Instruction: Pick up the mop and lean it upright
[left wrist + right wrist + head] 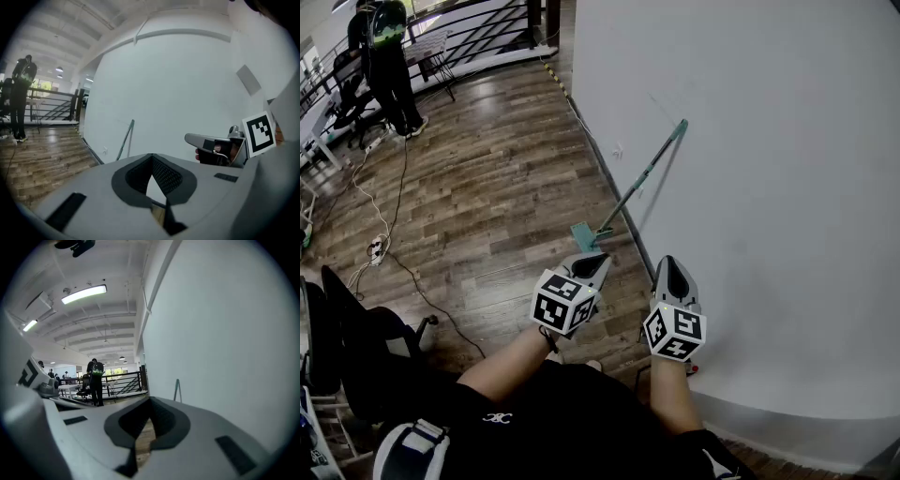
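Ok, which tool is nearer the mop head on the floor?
Left. The left tool points at the mop head from just short of it; the right tool sits farther off to the side, close beside the wall.

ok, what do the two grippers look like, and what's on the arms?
Both the left gripper and right gripper have light grey shells, dark textured pads and a cube of black-and-white square markers. No cables visible. Forearms bare; black top.
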### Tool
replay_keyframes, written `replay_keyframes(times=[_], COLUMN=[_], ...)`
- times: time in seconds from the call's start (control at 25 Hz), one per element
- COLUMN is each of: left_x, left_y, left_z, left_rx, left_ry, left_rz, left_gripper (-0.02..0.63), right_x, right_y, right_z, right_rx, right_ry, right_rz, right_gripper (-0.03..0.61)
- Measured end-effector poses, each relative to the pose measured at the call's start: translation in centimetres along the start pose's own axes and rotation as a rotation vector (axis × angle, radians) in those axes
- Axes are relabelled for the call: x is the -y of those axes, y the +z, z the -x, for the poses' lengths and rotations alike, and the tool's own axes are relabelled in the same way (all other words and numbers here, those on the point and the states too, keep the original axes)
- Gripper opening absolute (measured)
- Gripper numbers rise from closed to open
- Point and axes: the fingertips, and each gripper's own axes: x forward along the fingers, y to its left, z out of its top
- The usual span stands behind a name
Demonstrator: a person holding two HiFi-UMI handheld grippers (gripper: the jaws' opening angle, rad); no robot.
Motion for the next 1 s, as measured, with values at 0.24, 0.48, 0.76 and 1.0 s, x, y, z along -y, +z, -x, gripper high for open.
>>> replay_keyframes(times=[0.24,0.48,0.76,1.0], left_x=[-1.7,-3.7,-6.4,-8.2], left_y=[0.6,0.6,0.9,0.5], left_z=[1.0,1.8,2.8,3.4], left_rx=[0.009,0.021,0.032,0.031], left_ry=[-0.011,-0.041,-0.072,-0.096], left_rz=[-0.004,-0.005,-0.003,0.004], left_gripper=[-0.008,-0.008,-0.008,-0.008], right_x=[-2.3,-4.3,-7.3,-8.8], right_y=[0.3,0.8,0.7,0.1], right_z=[-0.8,-1.3,-2.6,-2.3], right_rx=[0.003,0.035,0.020,0.012], right_ry=[0.000,-0.027,-0.055,-0.093], right_rz=[0.005,0.008,0.046,0.066], right_gripper=[0.014,0.014,0.014,0.014])
